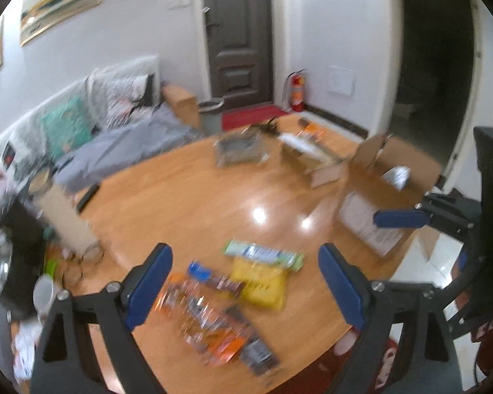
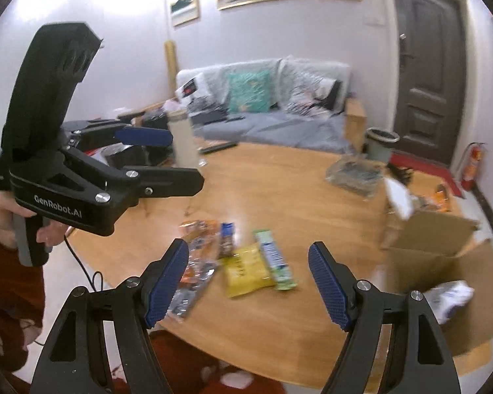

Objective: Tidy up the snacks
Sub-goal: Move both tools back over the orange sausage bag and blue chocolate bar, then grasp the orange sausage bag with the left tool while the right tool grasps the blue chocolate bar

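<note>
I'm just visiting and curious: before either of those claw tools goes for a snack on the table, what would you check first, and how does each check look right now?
1. Left gripper open and empty: ok.
2. Right gripper open and empty: ok.
3. Snacks within view: ok. The yellow packet, the green bar and the orange packets lie together on the table.
4. Cardboard box open to take snacks: ok, flaps up, at the table's right end.
5. Packets separate enough to pick one: cannot tell, they overlap and the picture is blurred.
6. Grippers clear of each other: ok, apart.

Snack packets lie on the table; box apparently right.
</note>
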Tool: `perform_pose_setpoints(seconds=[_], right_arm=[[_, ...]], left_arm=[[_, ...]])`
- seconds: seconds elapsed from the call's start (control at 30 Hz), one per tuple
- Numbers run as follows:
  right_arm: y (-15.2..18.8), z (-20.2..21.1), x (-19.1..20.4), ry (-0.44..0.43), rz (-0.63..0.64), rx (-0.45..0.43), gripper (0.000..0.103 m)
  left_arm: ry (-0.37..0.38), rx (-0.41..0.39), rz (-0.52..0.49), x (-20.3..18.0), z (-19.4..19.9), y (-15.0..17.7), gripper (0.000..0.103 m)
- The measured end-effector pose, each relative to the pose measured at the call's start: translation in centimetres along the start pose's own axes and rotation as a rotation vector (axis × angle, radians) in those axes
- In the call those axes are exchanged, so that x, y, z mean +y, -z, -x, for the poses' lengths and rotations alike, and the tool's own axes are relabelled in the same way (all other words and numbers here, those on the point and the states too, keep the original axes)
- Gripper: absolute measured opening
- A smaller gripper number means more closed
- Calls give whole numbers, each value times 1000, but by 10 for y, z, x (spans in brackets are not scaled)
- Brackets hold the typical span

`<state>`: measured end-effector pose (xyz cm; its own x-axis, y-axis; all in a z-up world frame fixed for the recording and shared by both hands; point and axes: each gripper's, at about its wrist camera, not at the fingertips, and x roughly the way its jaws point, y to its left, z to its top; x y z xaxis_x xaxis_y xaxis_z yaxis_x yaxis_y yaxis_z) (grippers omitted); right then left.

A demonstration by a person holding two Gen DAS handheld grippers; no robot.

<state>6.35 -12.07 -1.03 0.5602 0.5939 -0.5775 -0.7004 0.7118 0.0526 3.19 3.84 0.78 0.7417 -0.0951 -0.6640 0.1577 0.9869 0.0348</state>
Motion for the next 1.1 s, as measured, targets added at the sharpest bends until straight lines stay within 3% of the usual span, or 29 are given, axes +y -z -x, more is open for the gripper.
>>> perform_pose_setpoints(seconds=[0.2,0.43,0.57,0.7,0.93,1.1], right_arm=[[23,-59,10,-62,-15,101,73],[56,-114,9,-42,-47,191,73],[69,-133,-1,-33,-67,226,73],[74,-144,-10,-31,-81,236,73],[76,-156,-24,-45,-108,236,73],[76,-167,-27,-57,-115,241,73]], left_arm=[[-28,134,120,39,-53,68,88],[-60,247,238,53,-116,112,88],[-43,260,283,54,-137,121,89],[-88,249,313,58,-147,120,88],[-95,250,390,70,-163,115,88],[-137,246,378,66,-171,110,86]])
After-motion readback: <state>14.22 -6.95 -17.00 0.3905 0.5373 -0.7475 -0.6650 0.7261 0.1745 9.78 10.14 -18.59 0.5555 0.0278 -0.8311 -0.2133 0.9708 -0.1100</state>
